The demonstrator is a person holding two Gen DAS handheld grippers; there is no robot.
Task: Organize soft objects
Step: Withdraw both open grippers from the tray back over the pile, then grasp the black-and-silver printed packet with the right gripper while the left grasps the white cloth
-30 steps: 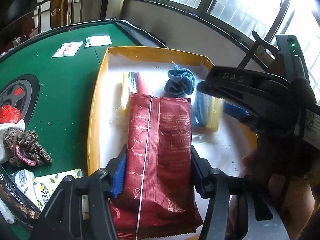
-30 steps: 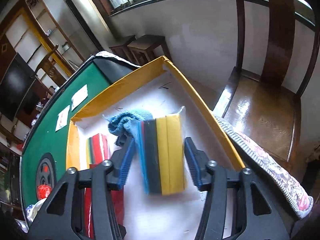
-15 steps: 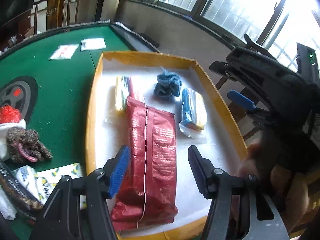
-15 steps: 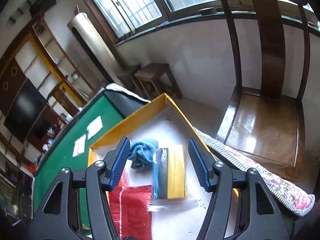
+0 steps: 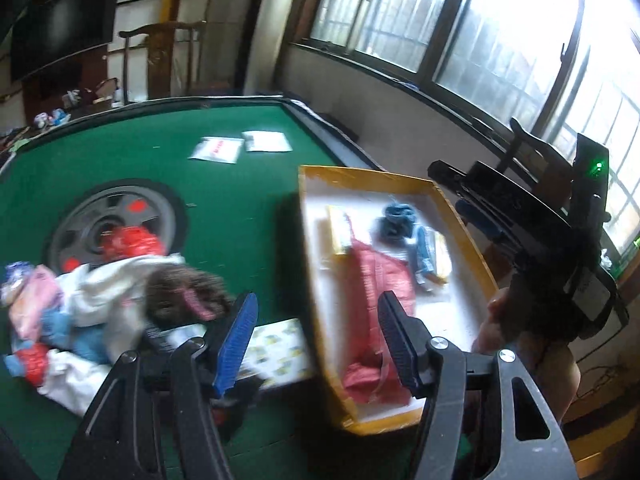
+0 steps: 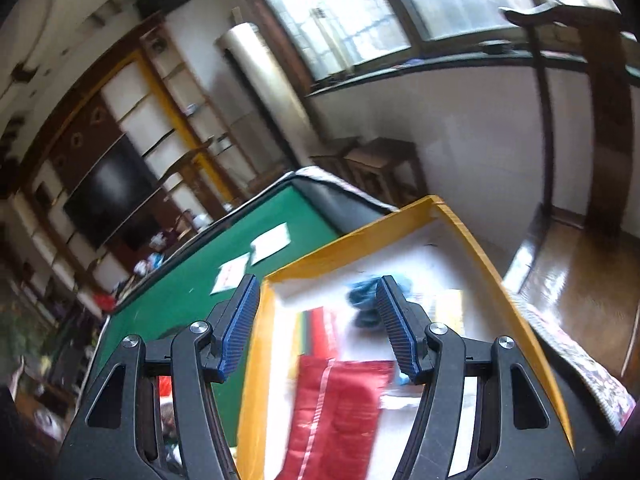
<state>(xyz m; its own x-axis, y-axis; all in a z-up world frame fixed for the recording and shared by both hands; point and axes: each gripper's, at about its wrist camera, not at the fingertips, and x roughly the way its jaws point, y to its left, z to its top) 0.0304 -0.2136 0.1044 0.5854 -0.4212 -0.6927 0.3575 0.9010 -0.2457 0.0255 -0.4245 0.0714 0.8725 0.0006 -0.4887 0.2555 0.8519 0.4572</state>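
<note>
Left gripper (image 5: 314, 340) jaws just opened, empty, over pile of soft things (image 5: 100, 300) unseen from right view, right gripper (image 6: 316, 326) jaws half-open, empty, above yellow tray (image 6: 496, 280)

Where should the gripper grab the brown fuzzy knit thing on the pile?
Probably pinch the brown knit bundle across its bunched middle, coming from above. It sits on top of the white cloth, rounded and squashy, so its top is exposed while neighbours crowd its sides.
</note>
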